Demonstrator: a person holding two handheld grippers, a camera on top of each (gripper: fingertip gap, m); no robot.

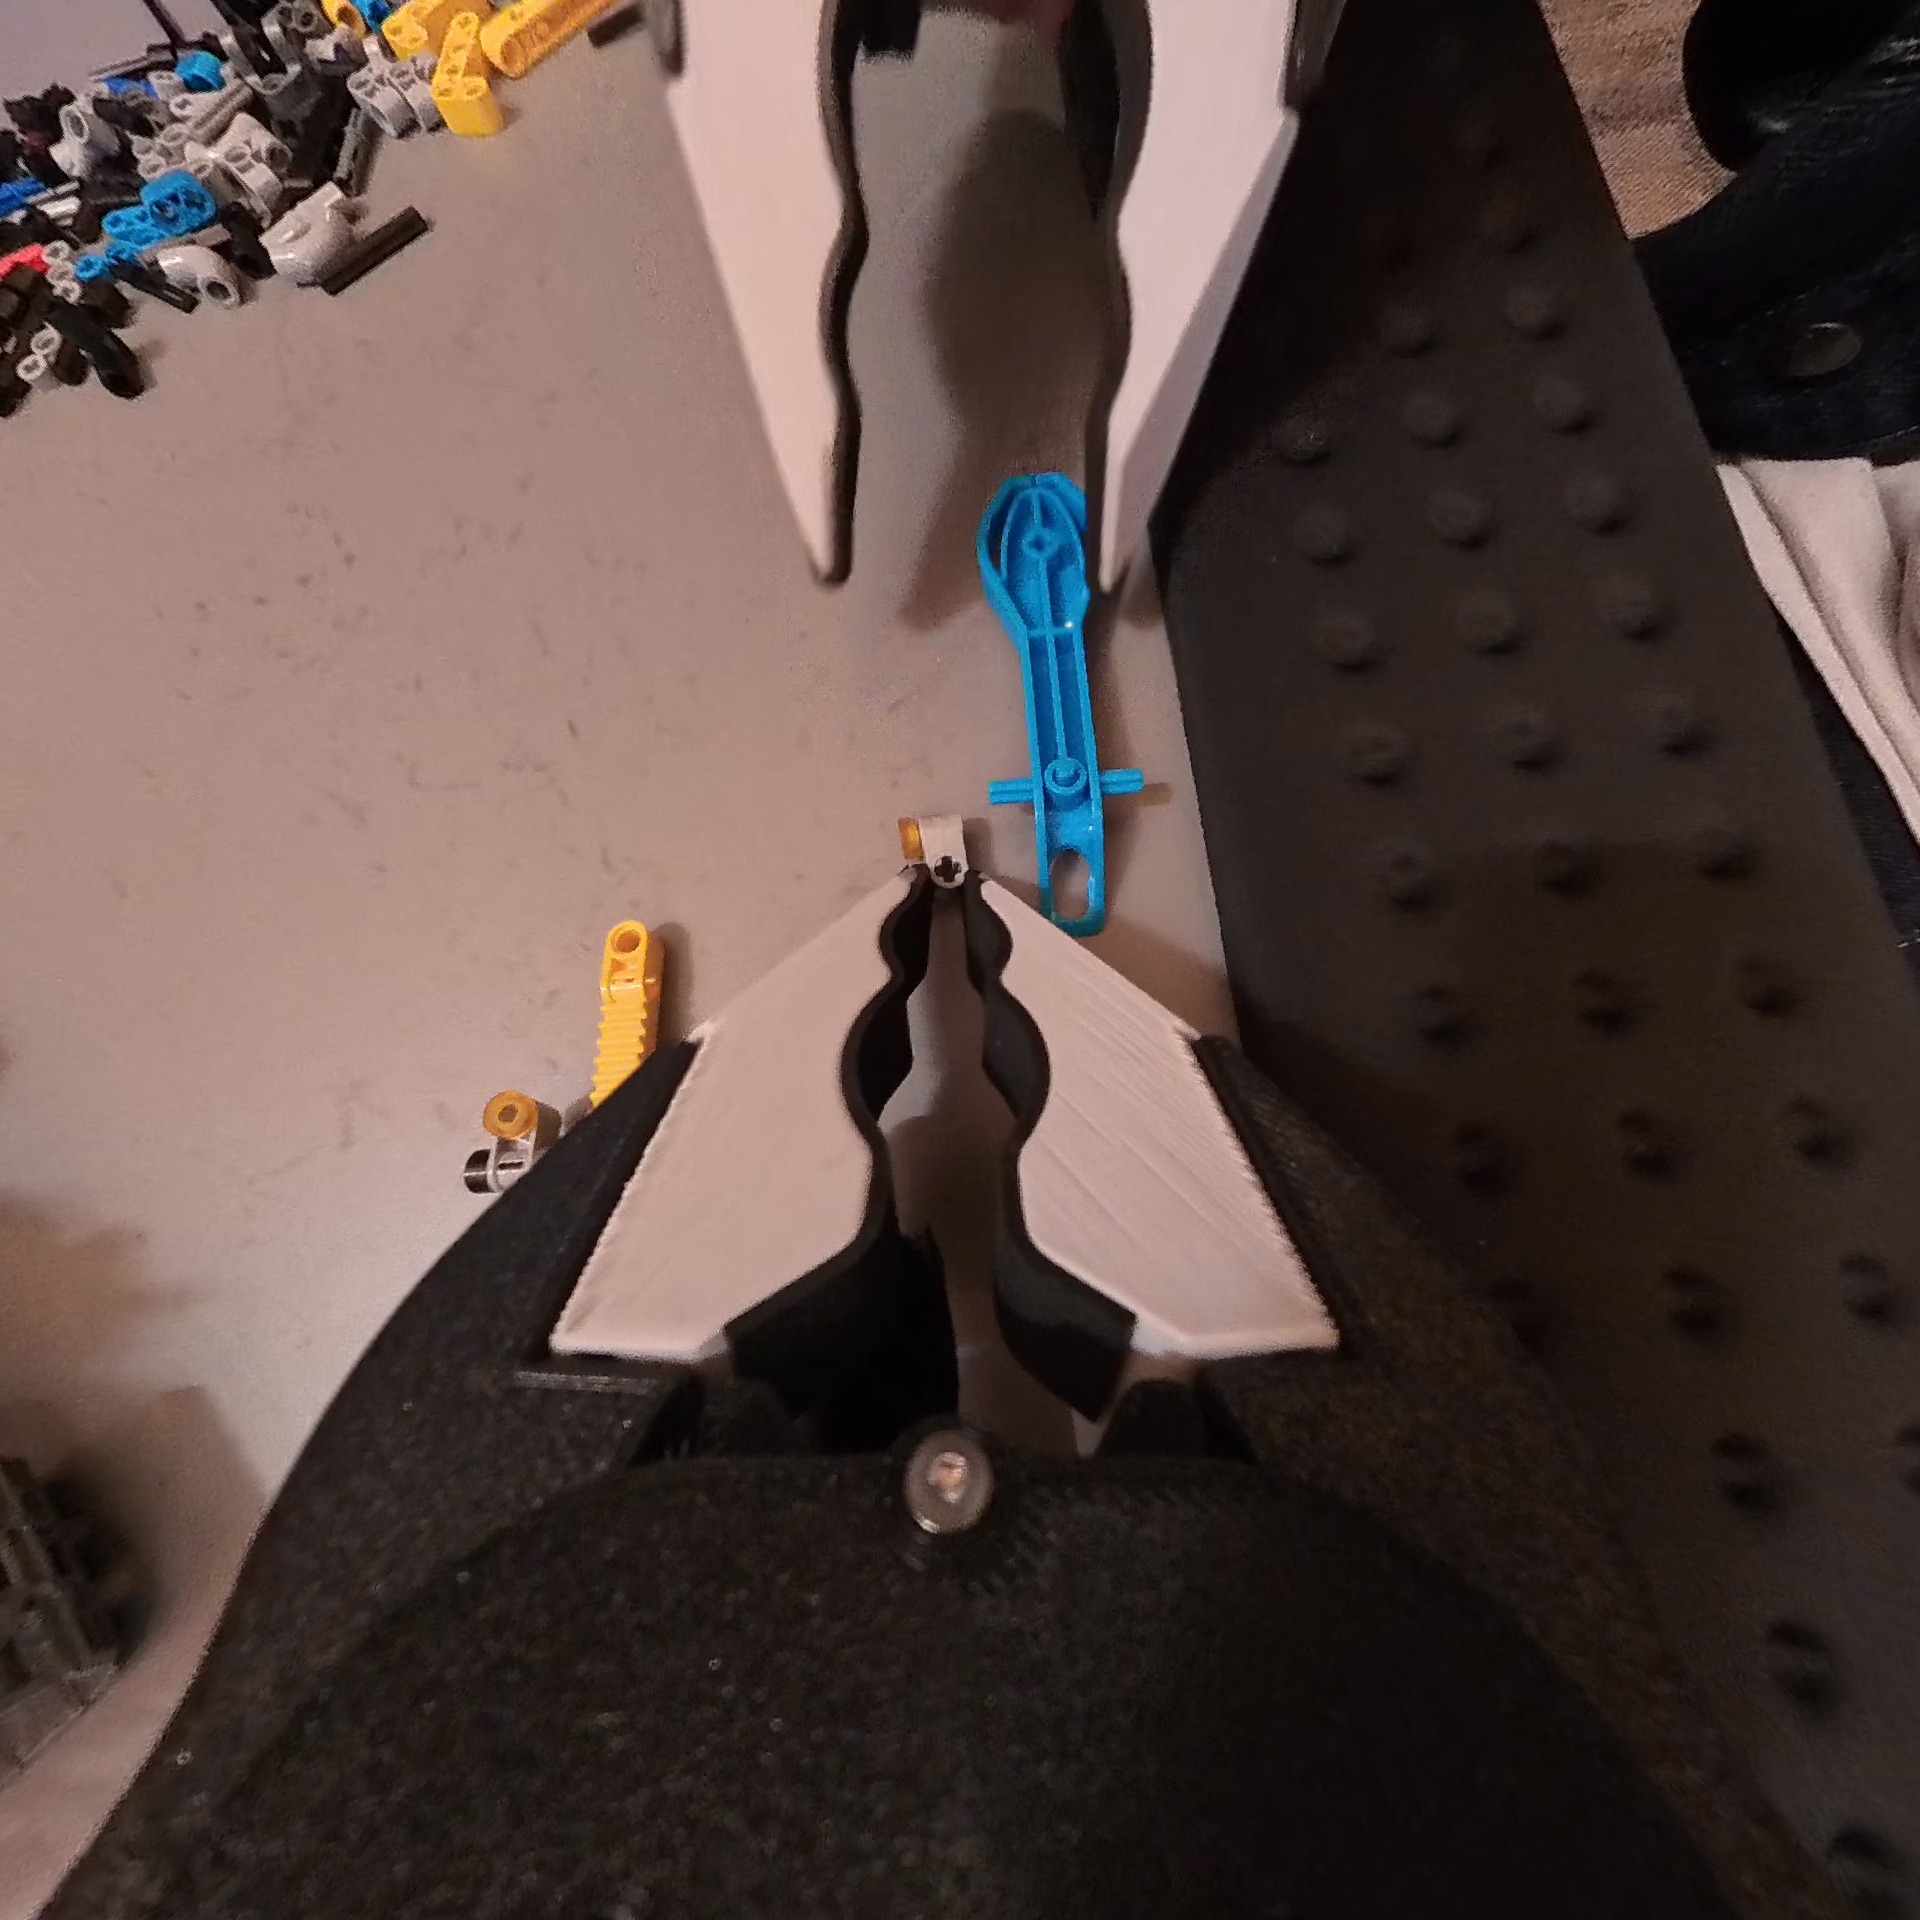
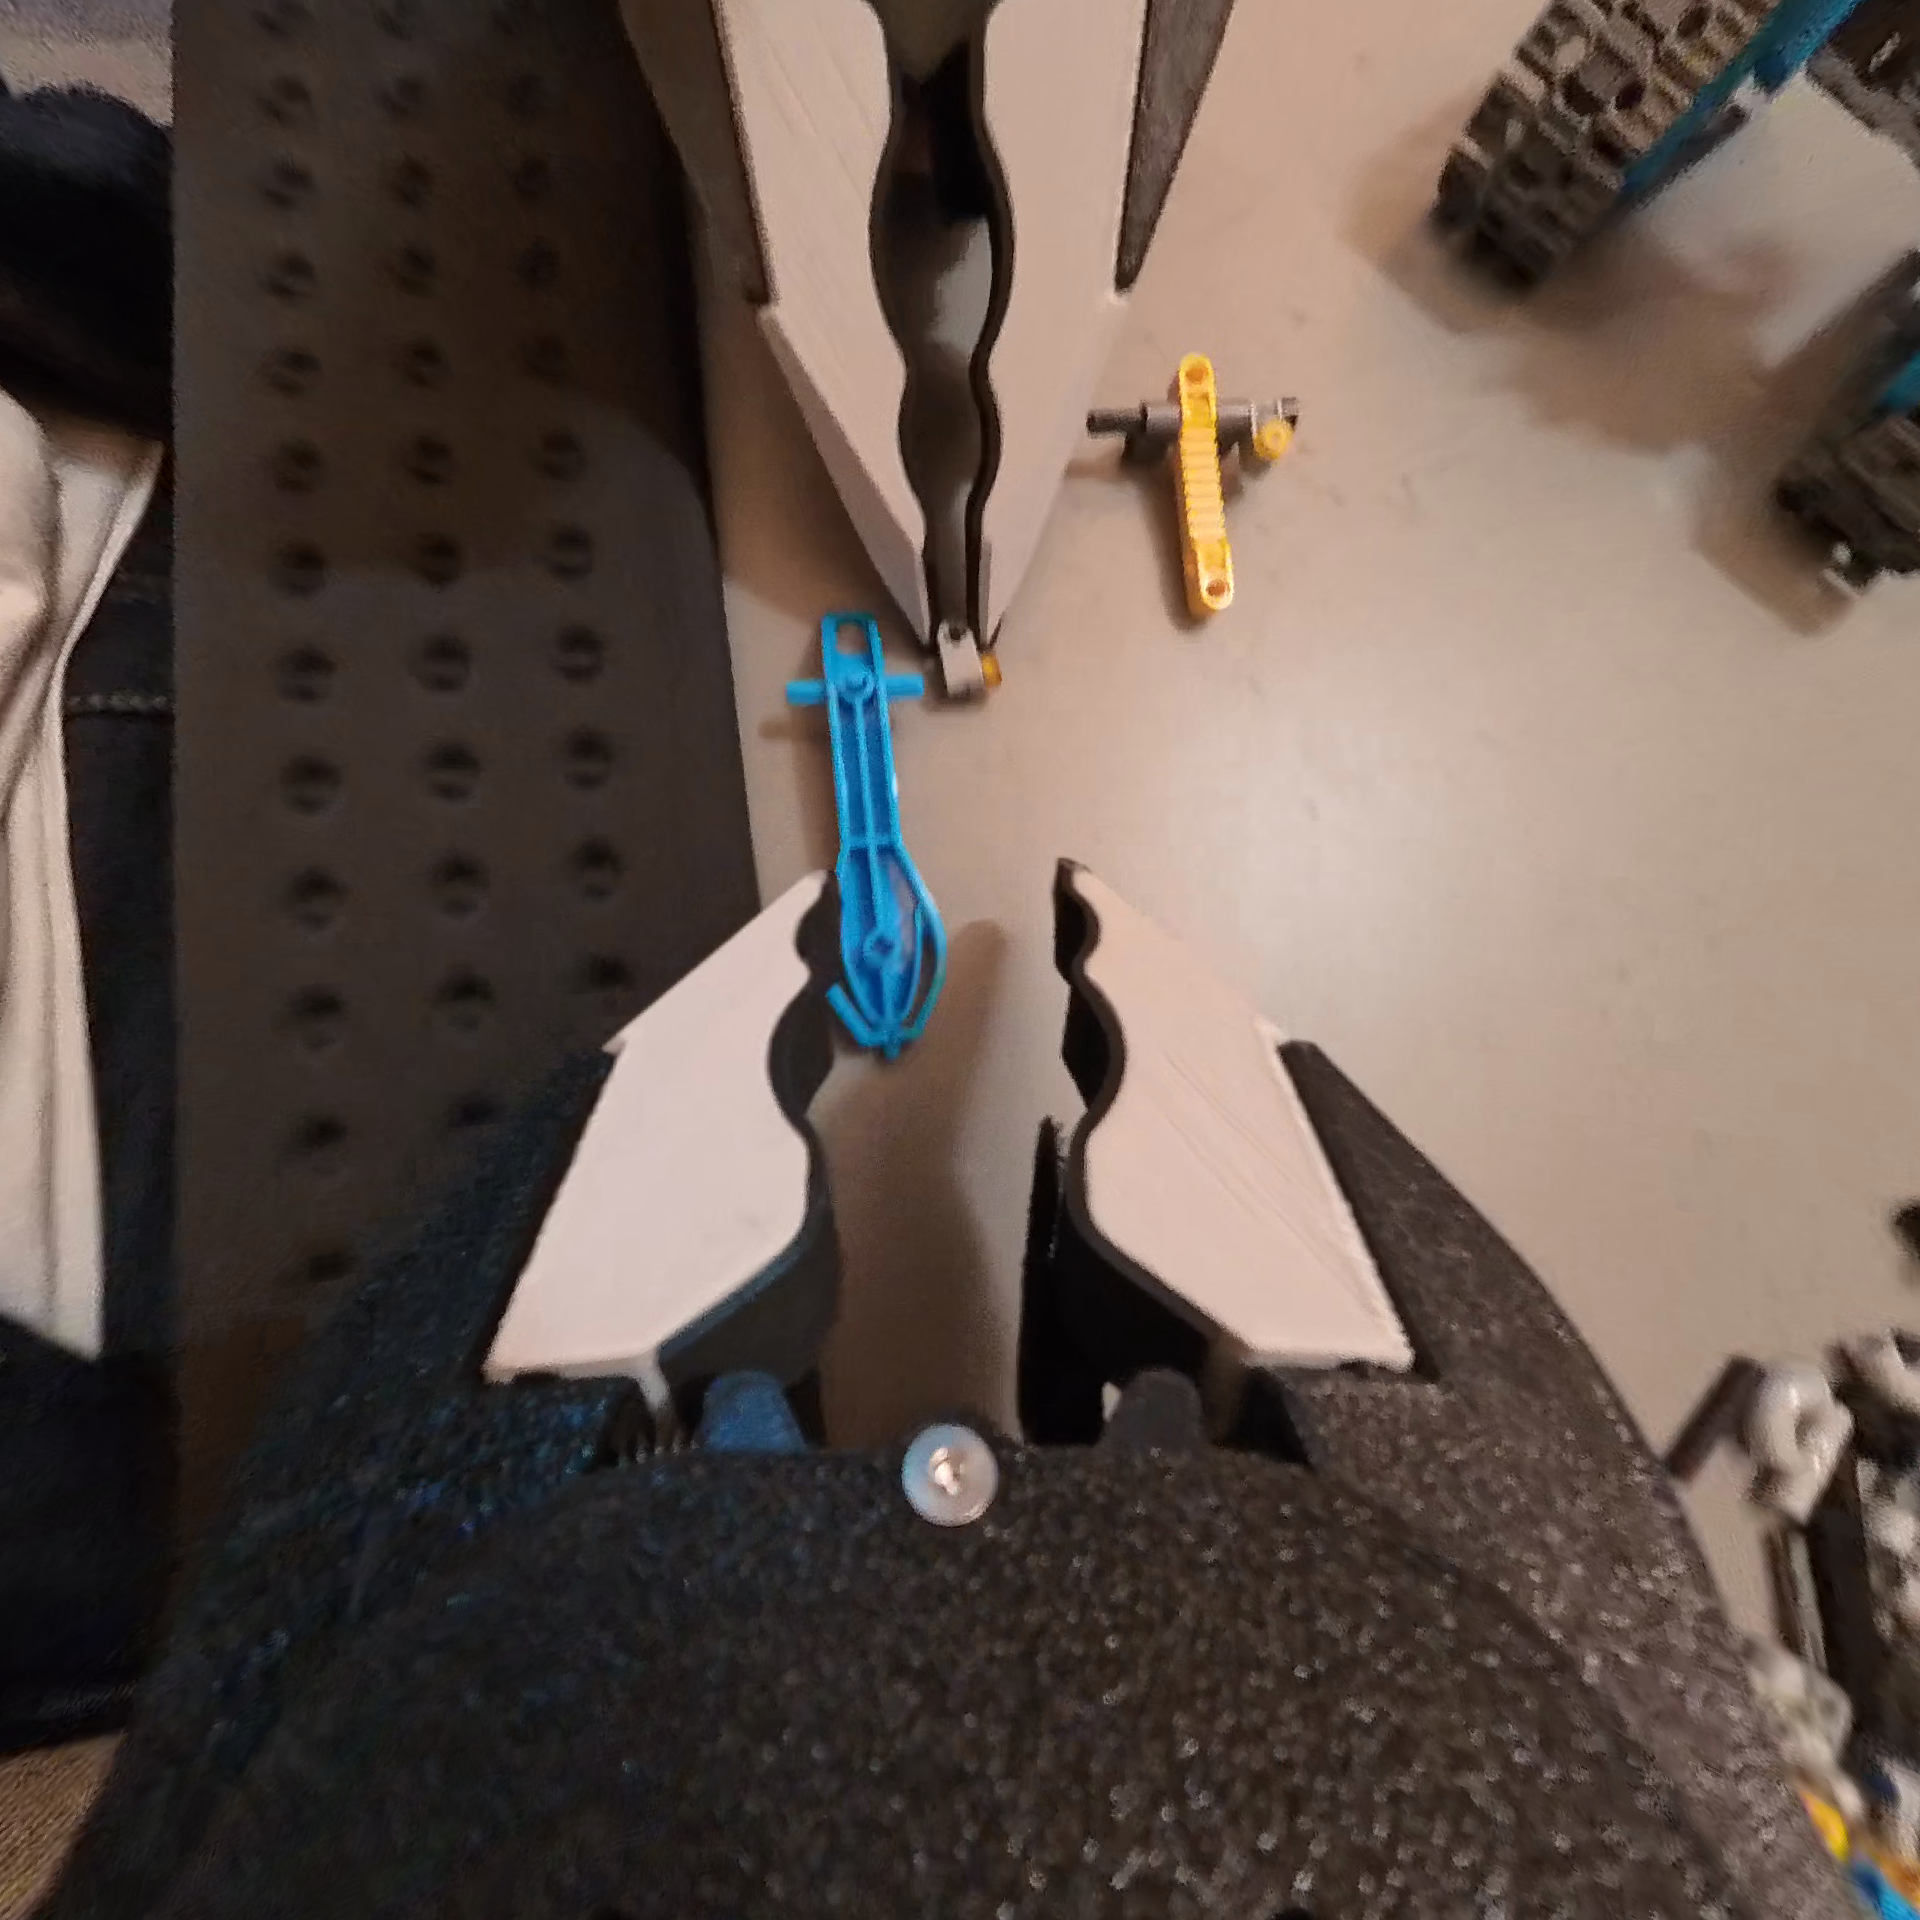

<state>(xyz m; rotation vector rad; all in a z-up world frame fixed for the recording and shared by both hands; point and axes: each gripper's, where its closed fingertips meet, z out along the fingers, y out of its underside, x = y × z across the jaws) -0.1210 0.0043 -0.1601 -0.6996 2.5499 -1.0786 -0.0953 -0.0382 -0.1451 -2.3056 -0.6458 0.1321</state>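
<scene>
Grey connector point(image 1: 948, 850) w/ a yellow pin through it sits pinched at the very tip of the left gripper point(image 1: 943, 878); jaws pressed together on it, only the lower edge of the piece caught, most of it sticking out past the tips. Right wrist view shows the same pinch from the far side point(image 2: 964, 665), w/ the piece low, at or just above the surface point(image 1: 416, 623); can't tell if it touches.

Handling, as a judgement: small hard plastic, very light, stiff, smooth, so it'll likely twist or pop out of a tip pinch if knocked. Flat grey sides look like the best hold; the yellow pin end is round and would roll.

Blue paddle-shaped piece point(image 1: 1049, 707) lies flat just beside the left tips, to their right, cross-pin end nearest. Long, thin, ribbed; prob. a bit flexy, light. The narrow shank looks like the place to take it, across the width.

Right gripper point(image 2: 940, 878): jaws spread, holding nothing, the paddle's round end lying against the inside of its left jaw, between the tips. Blurred, so contact unclear.

Left of the left jaws: yellow ribbed beam point(image 1: 627, 1013) and a small grey-yellow pin assembly point(image 1: 506, 1138), near each other. Black studded mat point(image 1: 1507, 727) runs along the right of the left jaws. Loose parts pile point(image 1: 208, 187) well apart, far ahead-left.
</scene>
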